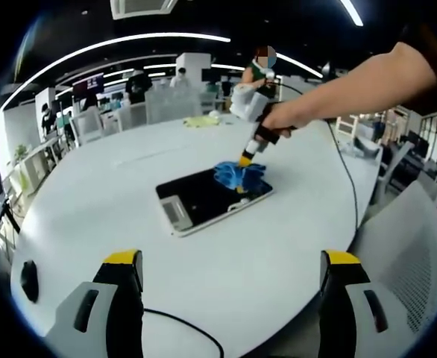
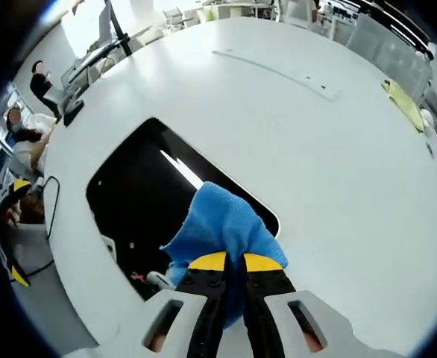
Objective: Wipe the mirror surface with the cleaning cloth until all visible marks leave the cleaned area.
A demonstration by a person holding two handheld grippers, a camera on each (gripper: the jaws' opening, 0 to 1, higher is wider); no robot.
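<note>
On the white bench | right claw clamps blue cloth on mirror, mid-wipe | left claw wide open, empty | next: sweep toward 9 o'clock.

The left gripper has two grey jaws with black inner sides and yellow tips. The right gripper looks the same. The person wears a dark sleeve.

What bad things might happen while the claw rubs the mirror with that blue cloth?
1. The mirror lies loose on the white table, so hard rubbing might push it along.
2. The right claw pinches just a fold of the blue cloth, which might slip free.
3. The cloth sits at one end, so other marks might get missed.
</note>
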